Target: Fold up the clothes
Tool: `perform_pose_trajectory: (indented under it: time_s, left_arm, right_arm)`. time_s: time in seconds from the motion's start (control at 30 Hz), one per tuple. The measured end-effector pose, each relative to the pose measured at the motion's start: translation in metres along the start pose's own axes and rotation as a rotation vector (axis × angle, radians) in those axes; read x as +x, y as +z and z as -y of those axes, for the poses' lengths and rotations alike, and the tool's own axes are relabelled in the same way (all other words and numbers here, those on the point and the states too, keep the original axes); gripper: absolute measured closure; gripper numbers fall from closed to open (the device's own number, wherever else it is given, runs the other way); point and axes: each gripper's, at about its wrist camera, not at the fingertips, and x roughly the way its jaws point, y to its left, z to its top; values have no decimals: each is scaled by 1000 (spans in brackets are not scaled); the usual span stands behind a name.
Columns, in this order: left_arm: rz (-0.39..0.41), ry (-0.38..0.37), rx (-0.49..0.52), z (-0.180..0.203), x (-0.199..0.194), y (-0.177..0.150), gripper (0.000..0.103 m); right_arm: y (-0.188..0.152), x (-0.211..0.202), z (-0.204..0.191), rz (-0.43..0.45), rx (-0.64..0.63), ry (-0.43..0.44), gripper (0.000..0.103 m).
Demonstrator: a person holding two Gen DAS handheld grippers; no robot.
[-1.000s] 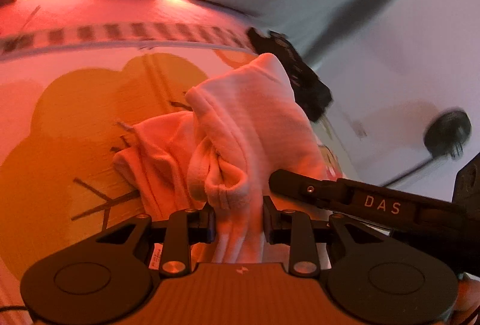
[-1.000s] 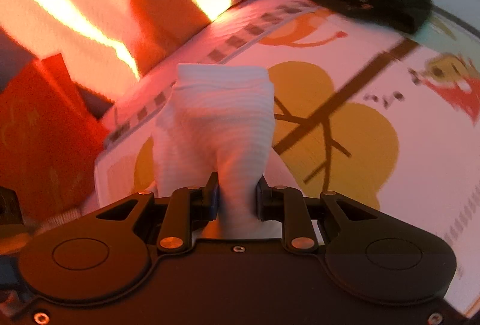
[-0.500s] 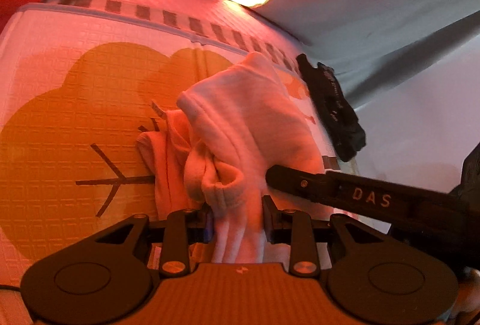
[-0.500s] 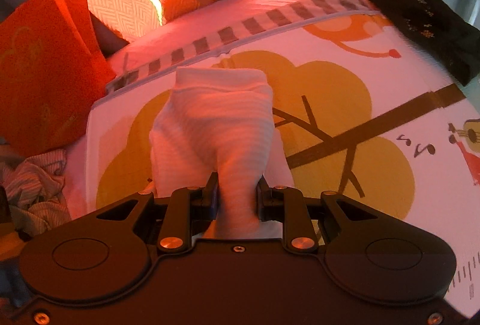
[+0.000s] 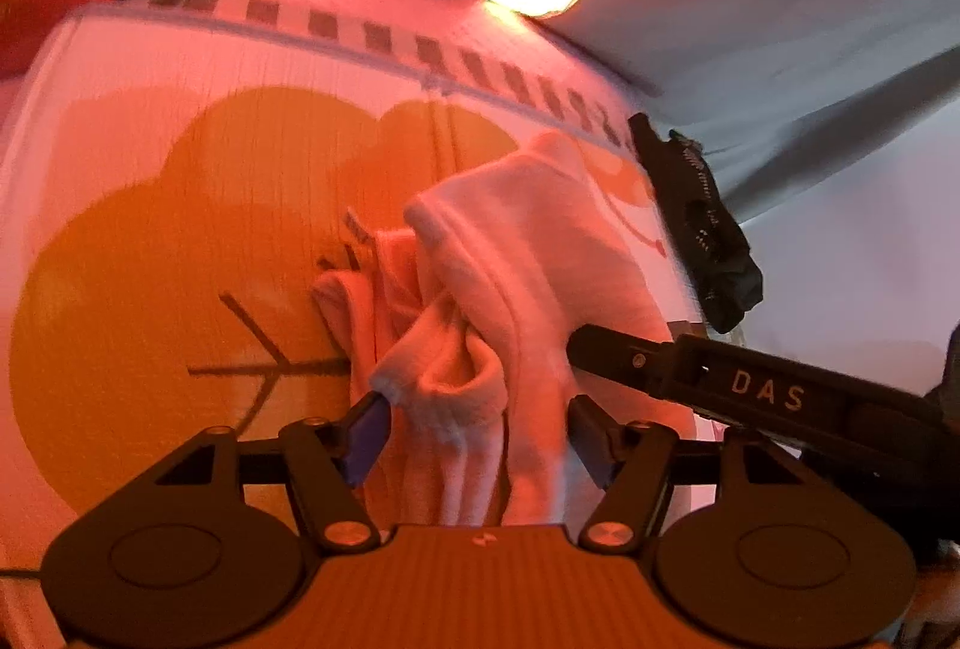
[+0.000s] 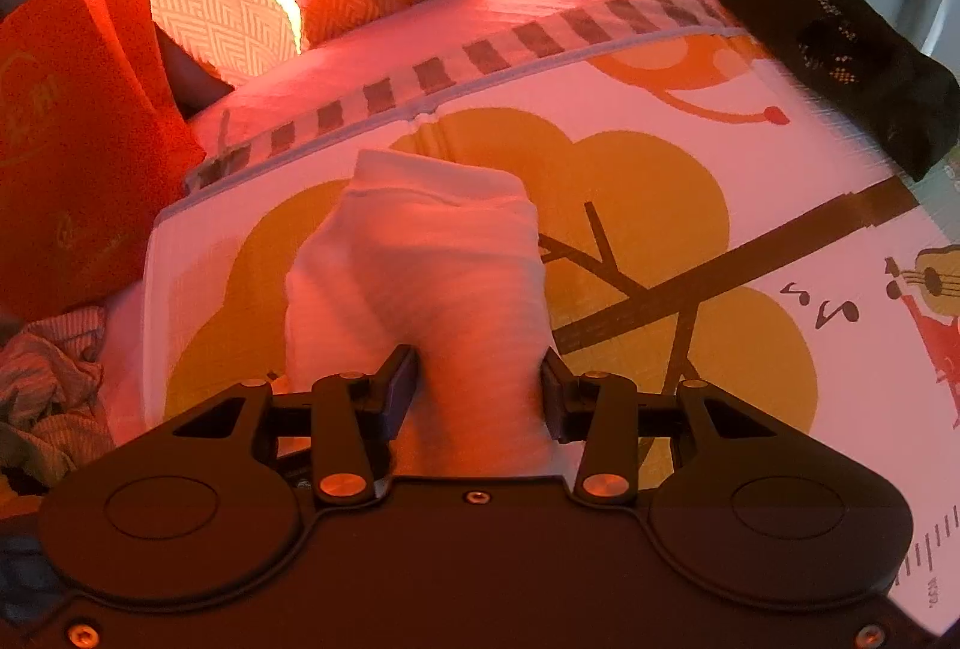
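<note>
Currently, one pale garment (image 5: 528, 277) lies bunched on the printed mat (image 5: 150, 205), set down between your two grippers. Your left gripper (image 5: 474, 427) is opening, cloth loose between its pads; your right gripper (image 6: 480, 391) is opening too, apparently releasing a completed fold.

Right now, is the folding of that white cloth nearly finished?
Nearly. The white garment already sits bunched into a folded bundle on the tree-print mat. Both the left gripper and right gripper are opening around it. The dark garment lies unfolded.
</note>
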Motion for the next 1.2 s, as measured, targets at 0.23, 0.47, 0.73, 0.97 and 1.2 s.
perform_pose_trajectory:
  time_s: [0.23, 0.47, 0.73, 0.97, 1.2]
  left_arm:
    - [30, 19, 77, 1, -23, 8, 34]
    - [78, 21, 203, 6, -53, 25, 34]
    - [34, -187, 467, 41, -65, 60, 37]
    - [-228, -339, 756, 94, -22, 80, 44]
    - [-323, -323, 892, 106, 17, 64, 53]
  right_arm:
    - [4, -26, 4, 71, 62, 3, 61]
    - [1, -70, 1, 218, 154, -36, 66]
    - [-39, -93, -15, 216, 274, -141, 89]
    - [-84, -93, -28, 251, 449, -218, 89]
    - [-105, -74, -25, 253, 596, -247, 89]
